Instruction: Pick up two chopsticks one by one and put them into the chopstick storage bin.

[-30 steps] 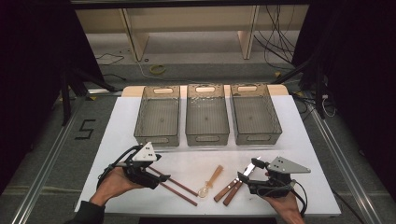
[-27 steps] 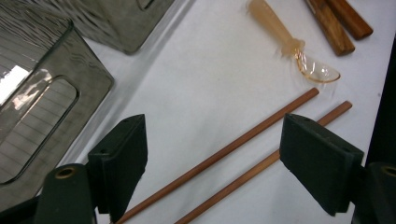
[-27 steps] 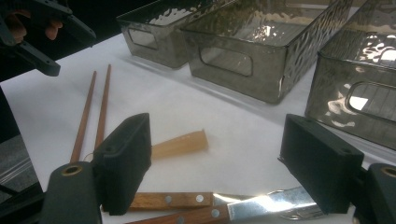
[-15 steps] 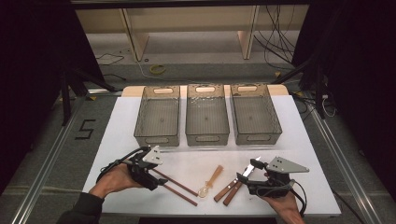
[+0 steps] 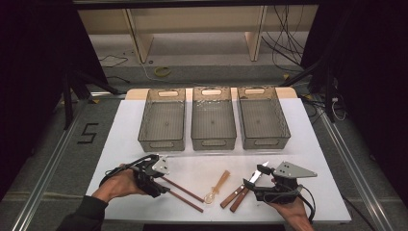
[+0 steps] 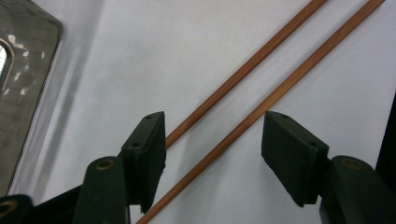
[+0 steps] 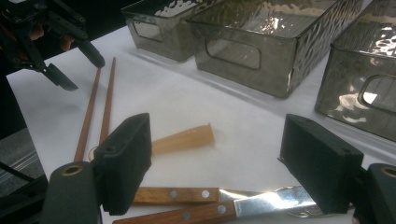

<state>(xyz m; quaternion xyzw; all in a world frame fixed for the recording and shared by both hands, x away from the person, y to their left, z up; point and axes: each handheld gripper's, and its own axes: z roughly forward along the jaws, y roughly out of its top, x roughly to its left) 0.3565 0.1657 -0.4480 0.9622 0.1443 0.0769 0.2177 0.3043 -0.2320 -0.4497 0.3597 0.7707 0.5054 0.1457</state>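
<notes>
Two thin brown chopsticks (image 6: 243,70) lie side by side on the white table (image 5: 308,144). My left gripper (image 6: 217,154) is tipped down over their left ends (image 5: 173,185). Its jaws have just been closing; the chopsticks lie between the pads, which do not press on them. An amber spoon (image 5: 219,185) rests in the middle. Right of it lie a knife and a fork with wooden handles (image 5: 235,197). My right gripper (image 5: 257,187) hovers open over their metal ends (image 7: 275,203), and the spoon's handle (image 7: 187,137) lies beyond its jaws (image 7: 222,161).
Three grey see-through bins stand in a row behind: left (image 5: 162,120), middle (image 5: 213,120), right (image 5: 262,118). The table's front edge runs just below both hands. My left gripper (image 7: 56,51) appears far off in the right gripper view.
My left hand has tipped its gripper forward and down over the chopsticks' ends, and its jaws have narrowed. The right hand and the cutlery have not moved.
</notes>
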